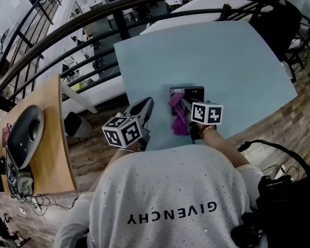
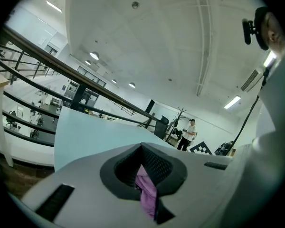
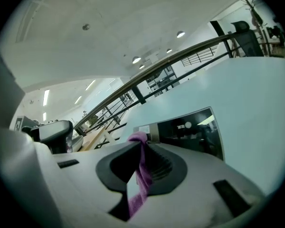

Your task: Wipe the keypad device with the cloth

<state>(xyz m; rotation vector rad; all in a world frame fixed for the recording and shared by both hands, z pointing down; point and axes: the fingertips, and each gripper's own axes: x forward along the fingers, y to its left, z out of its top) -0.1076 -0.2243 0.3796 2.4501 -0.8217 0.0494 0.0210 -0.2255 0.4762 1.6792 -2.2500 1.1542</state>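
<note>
Blue table (image 1: pixel 212 56): just short of the keypad device (image 1: pixel 188 92) my right gripper (image 3: pixel 141 148) pinches the cloth (image 1: pixel 176 120); left gripper (image 2: pixel 145 164), farther off, likewise.

Keypad device and cloth, on pale blue table (image 1: pixel 222 61)

Keypad device (image 1: pixel 188 92): flat black rectangular slab with a glossy dark face and a pale strip bearing a white label at its left end, lying flat near the table's near edge. Cloth (image 1: pixel 177 119): purple, bunched into a narrow strand at the device's near left corner, pinched between the closed jaws of the right gripper (image 3: pixel 141 148). Purple fabric also sits between the closed jaws of the left gripper (image 2: pixel 143 167).
</note>
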